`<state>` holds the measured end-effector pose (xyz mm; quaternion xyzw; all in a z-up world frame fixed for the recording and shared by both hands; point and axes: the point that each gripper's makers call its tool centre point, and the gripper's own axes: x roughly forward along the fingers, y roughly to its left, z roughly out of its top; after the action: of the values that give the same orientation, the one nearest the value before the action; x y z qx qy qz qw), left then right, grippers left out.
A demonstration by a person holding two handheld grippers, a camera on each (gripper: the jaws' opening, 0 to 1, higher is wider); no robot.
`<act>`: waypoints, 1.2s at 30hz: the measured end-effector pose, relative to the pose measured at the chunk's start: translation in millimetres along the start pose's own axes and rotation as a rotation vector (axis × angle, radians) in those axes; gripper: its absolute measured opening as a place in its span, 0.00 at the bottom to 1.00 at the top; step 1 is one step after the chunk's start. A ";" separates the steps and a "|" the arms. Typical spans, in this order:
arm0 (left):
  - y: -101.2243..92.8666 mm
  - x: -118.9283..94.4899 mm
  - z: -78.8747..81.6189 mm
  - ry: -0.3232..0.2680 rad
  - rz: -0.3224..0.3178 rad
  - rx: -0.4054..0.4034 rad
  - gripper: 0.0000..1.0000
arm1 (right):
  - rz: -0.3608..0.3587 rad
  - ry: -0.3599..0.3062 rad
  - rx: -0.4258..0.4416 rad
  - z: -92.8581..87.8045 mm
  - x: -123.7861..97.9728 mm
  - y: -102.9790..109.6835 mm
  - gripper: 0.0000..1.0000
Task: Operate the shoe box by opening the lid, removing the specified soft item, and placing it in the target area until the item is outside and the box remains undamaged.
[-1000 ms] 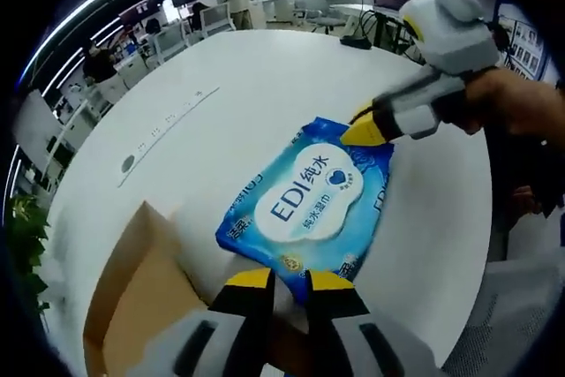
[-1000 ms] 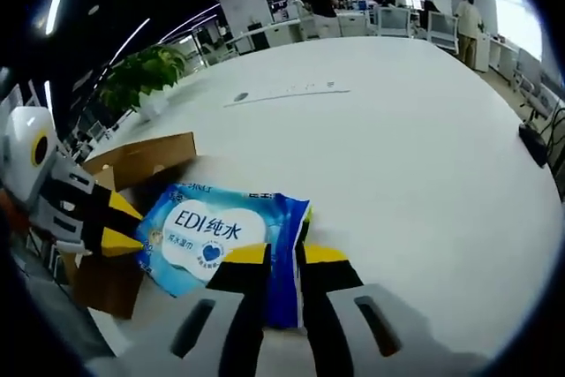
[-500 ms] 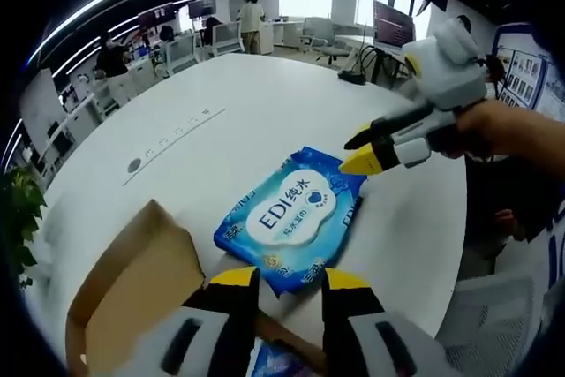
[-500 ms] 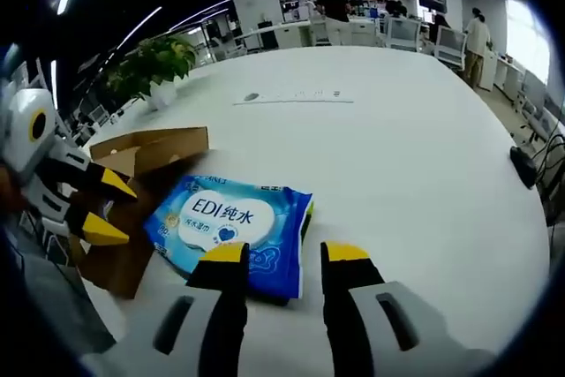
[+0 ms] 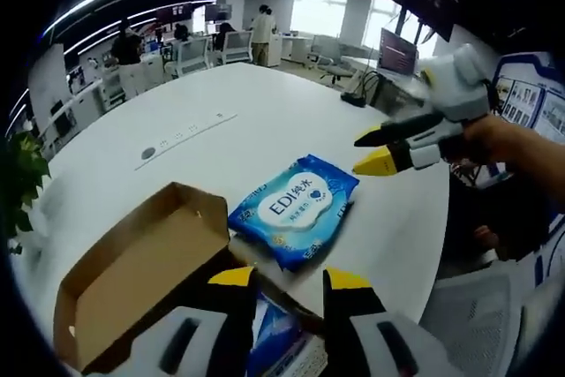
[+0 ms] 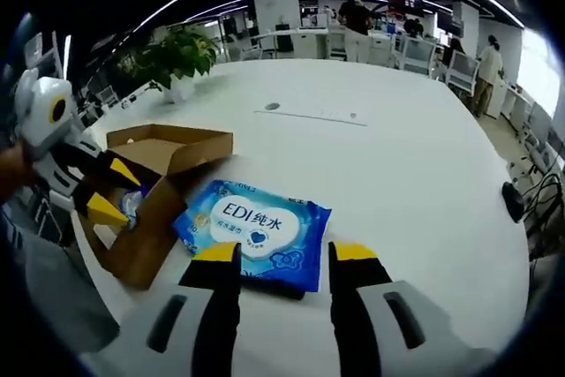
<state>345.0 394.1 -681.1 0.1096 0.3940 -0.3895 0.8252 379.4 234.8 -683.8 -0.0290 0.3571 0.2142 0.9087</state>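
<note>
A blue wet-wipes pack point(image 5: 297, 208) point(image 6: 256, 229) lies flat on the white round table point(image 5: 256, 103) point(image 6: 406, 156), beside the brown cardboard shoe box point(image 5: 141, 271) point(image 6: 150, 192). The box's lid point(image 6: 168, 146) stands open, and another blue pack point(image 5: 274, 337) point(image 6: 132, 203) shows inside. My left gripper point(image 5: 281, 278) point(image 6: 104, 192) is open, raised above the box's near edge. Held back above the pack's near edge, my right gripper point(image 6: 281, 252) point(image 5: 371, 149) is open too. Neither touches the pack.
A potted plant point(image 6: 172, 55) stands at the table's far edge. A cable strip point(image 6: 313, 113) point(image 5: 190, 130) runs across the table top. Desks, chairs and people fill the office beyond. A person's hand point(image 5: 512, 143) holds the right gripper.
Both grippers let go of the wipes pack, opened and drew back upward; the pack now lies alone on the table, and more of the open box has come into sight.
</note>
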 end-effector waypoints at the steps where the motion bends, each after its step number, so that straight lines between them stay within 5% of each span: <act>1: 1.6 -1.8 -1.6 0.001 0.001 0.002 0.29 | 0.003 -0.002 -0.007 1.5 -0.8 2.7 0.38; 20: 34.9 -28.6 -40.0 0.067 -0.019 0.083 0.29 | 0.140 -0.038 -0.144 30.9 5.3 84.1 0.33; 36: 46.4 -26.7 -60.5 0.136 -0.145 0.230 0.27 | 0.277 -0.001 -0.299 27.6 28.3 144.9 0.27</act>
<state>334.4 469.6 -707.6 0.2009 0.4087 -0.4823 0.7483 356.1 382.2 -667.5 -0.1143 0.3214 0.3878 0.8563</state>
